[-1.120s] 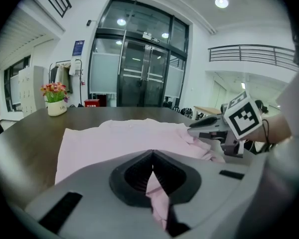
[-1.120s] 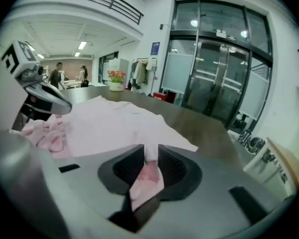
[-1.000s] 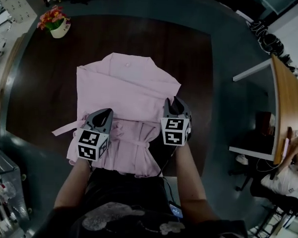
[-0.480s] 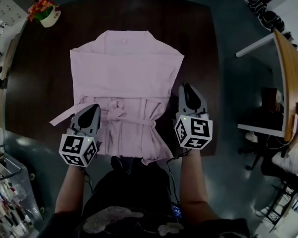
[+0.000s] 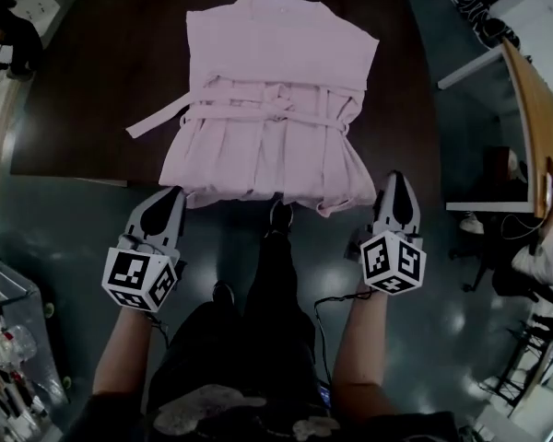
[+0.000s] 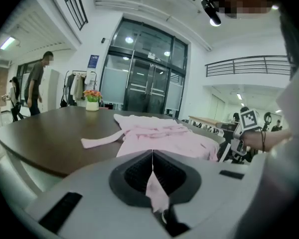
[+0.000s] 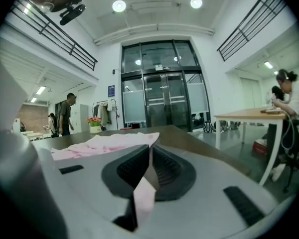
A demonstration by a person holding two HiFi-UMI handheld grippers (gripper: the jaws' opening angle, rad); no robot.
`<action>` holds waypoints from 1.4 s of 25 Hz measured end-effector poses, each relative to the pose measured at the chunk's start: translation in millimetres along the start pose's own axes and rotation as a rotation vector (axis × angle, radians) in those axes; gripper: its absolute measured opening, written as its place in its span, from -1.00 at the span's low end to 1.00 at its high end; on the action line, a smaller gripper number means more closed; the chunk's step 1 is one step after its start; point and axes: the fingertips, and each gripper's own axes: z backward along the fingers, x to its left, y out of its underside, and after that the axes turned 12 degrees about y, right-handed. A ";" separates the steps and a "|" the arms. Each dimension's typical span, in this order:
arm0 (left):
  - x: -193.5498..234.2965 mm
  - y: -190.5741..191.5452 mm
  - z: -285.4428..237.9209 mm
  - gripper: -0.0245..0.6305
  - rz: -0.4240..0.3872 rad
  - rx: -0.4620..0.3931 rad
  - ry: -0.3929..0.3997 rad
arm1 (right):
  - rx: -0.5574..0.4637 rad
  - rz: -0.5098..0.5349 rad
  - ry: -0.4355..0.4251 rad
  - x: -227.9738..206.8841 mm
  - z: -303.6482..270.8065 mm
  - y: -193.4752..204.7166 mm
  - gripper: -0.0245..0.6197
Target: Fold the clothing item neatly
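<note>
A pale pink robe-like garment (image 5: 272,90) lies flat on the dark table (image 5: 83,90), collar far, its pleated hem hanging over the near edge. Its belt is tied at the waist and one end (image 5: 155,121) trails left. My left gripper (image 5: 171,193) hovers over the floor, short of the table's near edge, left of the hem, and is shut. My right gripper (image 5: 395,179) hangs off the hem's right corner; its jaws have just been closing and look shut. No cloth runs from the garment (image 6: 162,136) (image 7: 102,144) to either gripper; only a thin pink sliver shows at each jaw seam.
My own legs and shoes (image 5: 278,215) stand between the grippers below the hem. A flower pot (image 6: 92,101) sits at the table's far left corner. A wooden desk (image 5: 535,122) with a seated person (image 7: 291,101) is at the right. Two people (image 6: 37,83) stand beyond the table.
Both grippers have drawn back from the garment's waist to off the table's near edge. The garment now lies ahead of them, untouched.
</note>
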 end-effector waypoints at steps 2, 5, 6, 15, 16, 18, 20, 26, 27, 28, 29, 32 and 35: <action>3.7 31.0 35.1 -0.89 -0.002 0.030 0.012 | 0.044 -0.022 0.036 -10.7 37.6 35.6 -0.88; 12.7 75.6 64.7 -0.89 -0.032 0.057 0.018 | 0.162 0.015 0.024 -19.2 79.3 99.3 -0.88; 18.2 89.5 67.9 -0.89 -0.055 0.061 0.012 | 0.204 0.032 0.009 -20.8 87.3 121.0 -0.88; 80.8 245.8 -13.9 -0.17 -0.164 0.175 0.049 | 0.422 0.161 -0.192 -24.7 53.8 310.3 -0.21; 87.8 261.6 -26.6 -0.16 -0.159 0.178 0.053 | 0.424 0.169 -0.212 -26.4 43.1 326.5 -0.18; 99.3 286.6 -51.7 -0.16 -0.168 0.177 0.062 | 0.408 0.191 -0.261 -26.1 18.2 351.6 -0.13; 108.3 304.6 -77.4 -0.16 -0.216 0.173 0.068 | 0.367 0.224 -0.310 -22.3 -9.8 367.1 -0.08; 119.7 329.5 -124.1 -0.17 -0.248 0.144 0.095 | 0.279 0.193 -0.366 -8.9 -55.0 384.4 -0.08; 119.2 328.8 -125.4 -0.20 -0.239 0.140 0.090 | 0.273 0.188 -0.361 -8.1 -54.9 383.3 -0.10; 118.2 327.5 -124.1 -0.40 -0.229 0.140 0.080 | 0.272 0.189 -0.349 -8.1 -51.9 381.6 -0.26; 116.5 326.2 -120.0 -0.69 -0.220 0.146 0.074 | 0.276 0.199 -0.333 -8.1 -45.9 379.9 -0.52; 102.4 327.5 -95.4 -0.85 -0.197 0.198 0.097 | 0.322 0.247 -0.301 -5.5 -11.8 378.6 -0.89; 74.8 329.4 -60.8 -0.85 -0.167 0.258 0.141 | 0.390 0.258 -0.287 -7.1 34.1 376.6 -0.89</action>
